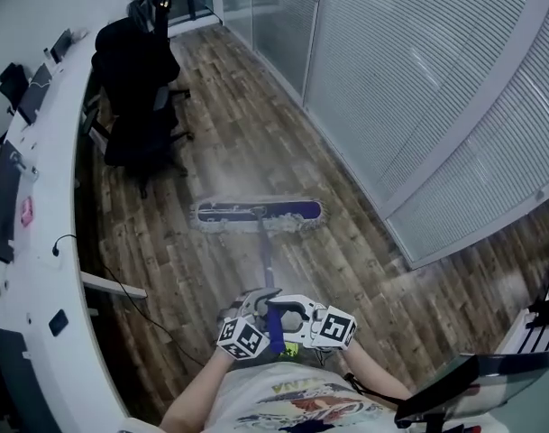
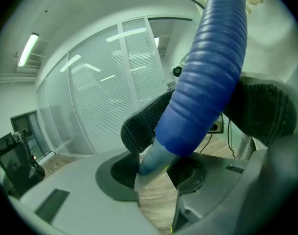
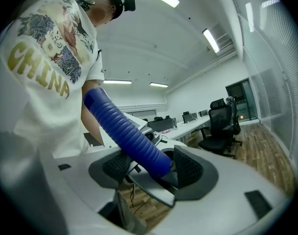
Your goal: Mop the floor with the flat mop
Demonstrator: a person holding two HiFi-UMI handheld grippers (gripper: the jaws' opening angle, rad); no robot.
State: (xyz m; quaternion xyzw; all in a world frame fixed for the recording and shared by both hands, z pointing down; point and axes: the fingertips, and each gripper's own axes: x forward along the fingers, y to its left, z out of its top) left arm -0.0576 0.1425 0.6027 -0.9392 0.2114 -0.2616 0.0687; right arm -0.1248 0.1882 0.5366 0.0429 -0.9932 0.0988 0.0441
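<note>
Both claws are on the flat mop's blue grip [image 1: 274, 330]. Left claw [image 1: 259, 309] pinches it from the left and right claw [image 1: 295, 312] from the right, side by side, close to yr torso. In the L gripper view the pads [image 2: 139, 131] sit against the grip on both sides. The R gripper view shows the same, w/ the grip wedged btw the textured pads [image 3: 189, 169].

The mop head [image 1: 256, 213] lies flat on the floor [image 1: 256, 133] ahead of you. It sits crosswise to the pole [image 1: 267, 262], roughly mid-aisle btw the counter [image 1: 49, 269] and the blinds wall [image 1: 418, 88].

Step looks like a mid-stroke push/pull. To do it well:
- Hold the head flat so neither end lifts.
- Run strokes along the planks and overlap the lanes.
- Don't let the grip twist in the claws; squeeze evenly w/ both.
- Watch the office chair [image 1: 134, 88] base and the cables under the counter, prob snag pts.

Materials:
- Grip: ribbed, rubbery-looking, cylindrical.
- Pole: thin, pale, smooth.
- Head: long flat bar, blue top, shaggy pale fringe.
- Floor: wood-look planks, mixed brown/grey, w/ a slightly hazy patch near the head.
- Claw pads: dark, dotted texture.
</note>
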